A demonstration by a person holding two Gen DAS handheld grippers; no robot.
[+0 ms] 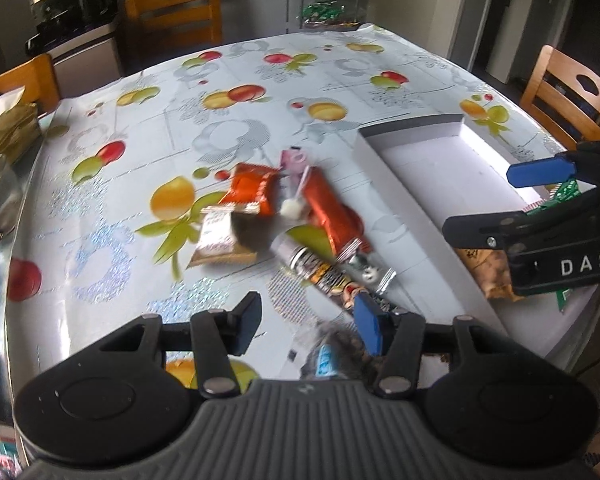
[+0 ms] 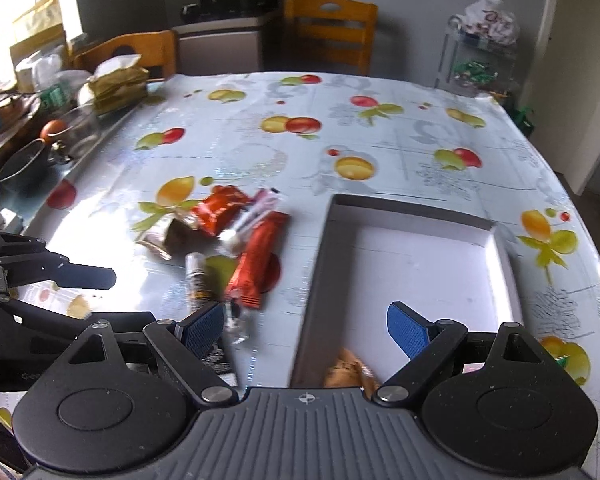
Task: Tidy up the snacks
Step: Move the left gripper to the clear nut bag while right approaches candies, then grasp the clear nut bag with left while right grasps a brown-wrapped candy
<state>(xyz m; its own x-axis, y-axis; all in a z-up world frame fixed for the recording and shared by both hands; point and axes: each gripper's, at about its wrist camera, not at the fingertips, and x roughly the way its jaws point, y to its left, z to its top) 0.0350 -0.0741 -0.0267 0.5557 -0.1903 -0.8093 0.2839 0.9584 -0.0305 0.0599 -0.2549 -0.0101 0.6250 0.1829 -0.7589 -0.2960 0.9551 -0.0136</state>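
Note:
A pile of snacks lies mid-table: a long orange bar (image 1: 332, 212) (image 2: 256, 264), an orange pouch (image 1: 252, 192) (image 2: 220, 210), a brown packet (image 1: 220, 240), a lollipop (image 1: 292, 204) (image 2: 232, 240) and a silver tube (image 1: 320, 272) (image 2: 198, 276). A white shallow box (image 1: 420, 184) (image 2: 416, 264) lies to their right, with a tan snack (image 1: 488, 272) (image 2: 348, 368) and a green packet (image 1: 564, 196) at its near end. My left gripper (image 1: 308, 324) is open, empty, above a dark packet (image 1: 332, 352). My right gripper (image 2: 306, 330) is open, empty, over the box's near-left wall.
The fruit-print tablecloth (image 2: 340, 128) covers the table. Wooden chairs (image 1: 176, 12) (image 1: 572, 96) stand around it. Clutter, a paper bag (image 2: 116, 84) and bowls sit on the left edge. A wire rack (image 2: 480, 64) stands at the far right.

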